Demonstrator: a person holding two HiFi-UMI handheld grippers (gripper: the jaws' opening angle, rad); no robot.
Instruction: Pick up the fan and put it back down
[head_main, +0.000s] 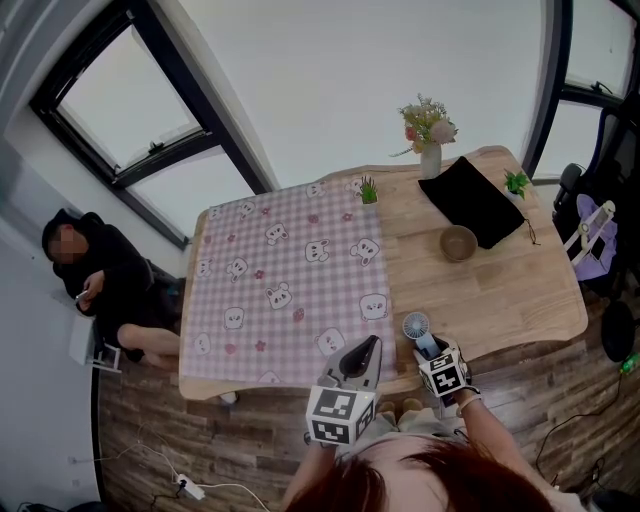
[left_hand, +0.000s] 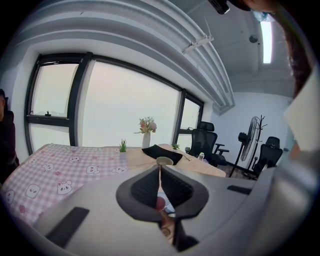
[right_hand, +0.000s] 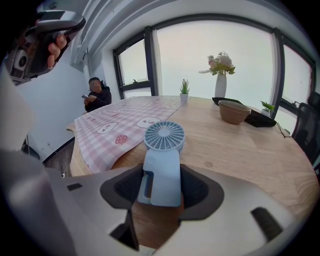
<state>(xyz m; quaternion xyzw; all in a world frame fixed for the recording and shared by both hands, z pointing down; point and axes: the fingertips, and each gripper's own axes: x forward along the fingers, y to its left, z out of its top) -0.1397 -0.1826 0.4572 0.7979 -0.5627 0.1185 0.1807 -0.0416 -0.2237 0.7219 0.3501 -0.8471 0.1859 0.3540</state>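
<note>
Clamping the blue fan (right_hand: 164, 136) by its handle, the right gripper (right_hand: 162, 172) has its jaws set wide. Just left of the fan, the left gripper (left_hand: 160, 172) is closed, empty.

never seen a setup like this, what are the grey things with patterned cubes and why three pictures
There is no robot: a person holds a gripping tool in each hand, and the cubes are part of those. The head view looks down from a camera on the person's head. The other two come from cameras riding on each tool, looking along its jaws. On the wooden table are a pink checked cloth, a bowl, a black pouch and a vase of flowers. The left tool is closed and empty. The right tool appears to grip the small blue fan by its handle.
</note>
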